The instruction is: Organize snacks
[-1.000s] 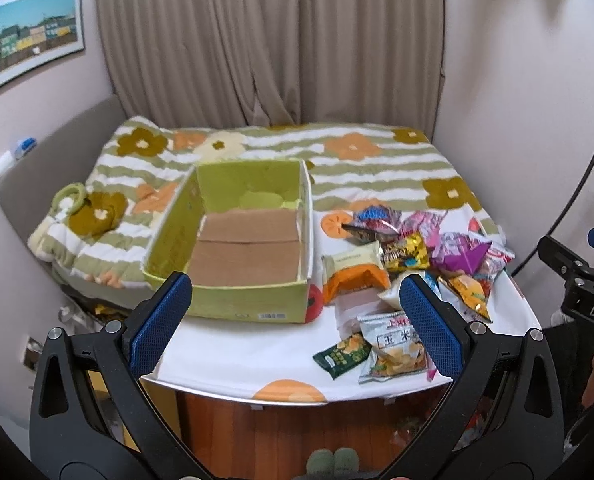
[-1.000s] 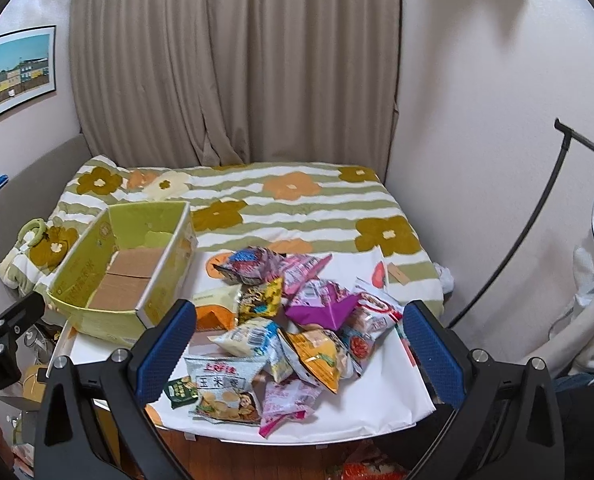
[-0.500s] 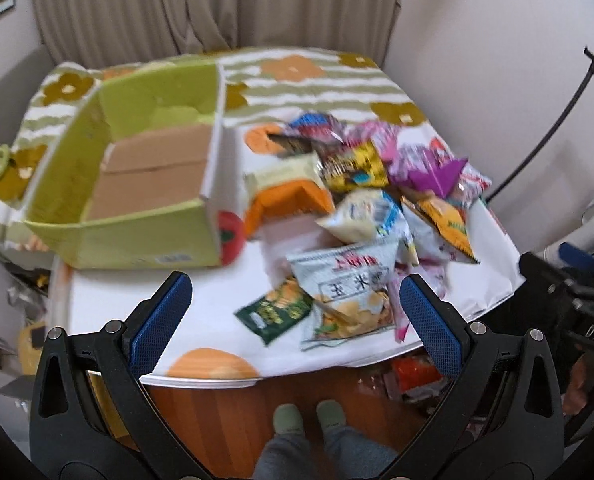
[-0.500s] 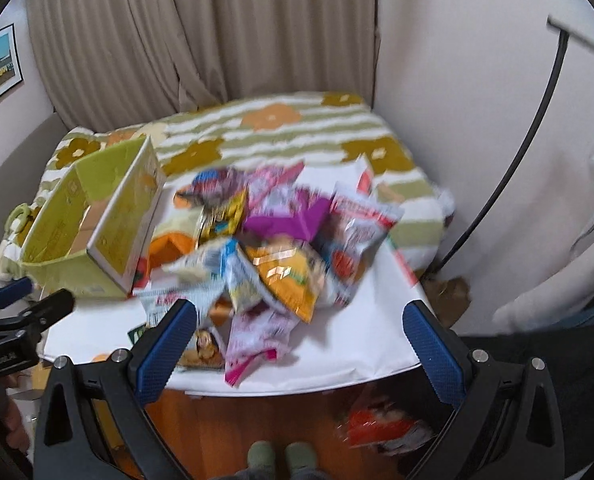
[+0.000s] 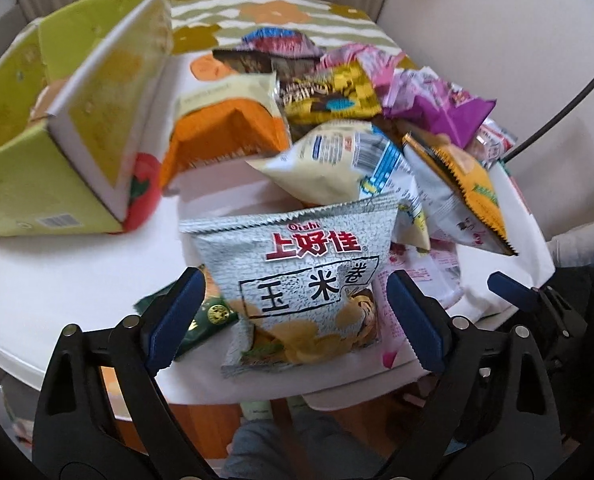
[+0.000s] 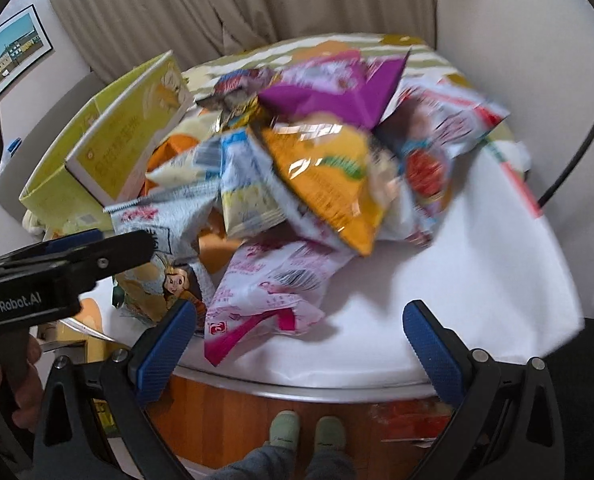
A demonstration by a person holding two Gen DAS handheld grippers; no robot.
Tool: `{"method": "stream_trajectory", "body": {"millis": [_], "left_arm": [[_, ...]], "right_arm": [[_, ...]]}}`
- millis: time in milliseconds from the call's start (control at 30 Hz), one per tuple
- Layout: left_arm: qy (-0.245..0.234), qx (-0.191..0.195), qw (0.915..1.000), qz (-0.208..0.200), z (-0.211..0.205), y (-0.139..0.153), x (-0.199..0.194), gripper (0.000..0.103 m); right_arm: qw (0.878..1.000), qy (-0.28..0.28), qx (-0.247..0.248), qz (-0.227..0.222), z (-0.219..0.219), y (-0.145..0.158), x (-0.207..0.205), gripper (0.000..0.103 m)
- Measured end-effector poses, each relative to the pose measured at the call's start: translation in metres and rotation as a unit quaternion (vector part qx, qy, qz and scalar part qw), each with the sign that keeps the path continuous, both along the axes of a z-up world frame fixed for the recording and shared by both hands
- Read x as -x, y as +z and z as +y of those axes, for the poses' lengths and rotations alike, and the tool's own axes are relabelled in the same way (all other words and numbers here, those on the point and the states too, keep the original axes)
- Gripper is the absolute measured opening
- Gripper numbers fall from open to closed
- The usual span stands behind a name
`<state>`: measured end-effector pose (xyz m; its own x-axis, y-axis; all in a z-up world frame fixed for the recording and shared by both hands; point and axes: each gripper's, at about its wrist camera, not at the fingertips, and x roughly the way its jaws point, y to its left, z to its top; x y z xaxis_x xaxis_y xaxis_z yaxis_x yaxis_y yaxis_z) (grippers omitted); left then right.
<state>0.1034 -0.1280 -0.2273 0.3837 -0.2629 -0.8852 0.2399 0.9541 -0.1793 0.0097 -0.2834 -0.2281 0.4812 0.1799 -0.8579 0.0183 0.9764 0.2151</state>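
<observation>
Seen from the left wrist, the left gripper straddled a grey-white Oishi corn-curl bag lying flat near the tabletop's front edge, its long axis running front to back with the crimped top toward the snack pile; the jaws were closing, pads not yet on it, with the green box at the left edge. From the right wrist, the right gripper stood wide and empty over the front edge, a pink-and-white packet just ahead, its long axis slanting up to the right.
</observation>
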Motion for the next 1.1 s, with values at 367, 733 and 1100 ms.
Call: {"method": "stream_trajectory", "body": {"millis": [367,733,1100], "left_arm": [[-0.013,-0.002,0.9997,0.022,-0.006,-0.024,-0.010,0.065],[-0.028,-0.029,0.9992,-0.006,-0.011,-0.015,-0.002,0.061],[-0.010,-0.026,0.9991,-0.032,-0.001,0.019,0.020,0.061]], "right_arm": [[0.999,0.032,-0.023,-0.002,0.001,-0.019,-0.013,0.099],[0.998,0.055,-0.026,0.016,0.011,-0.029,-0.024,0.068],[0.997,0.062,-0.038,0.013,0.008,-0.012,-0.011,0.052]]}}
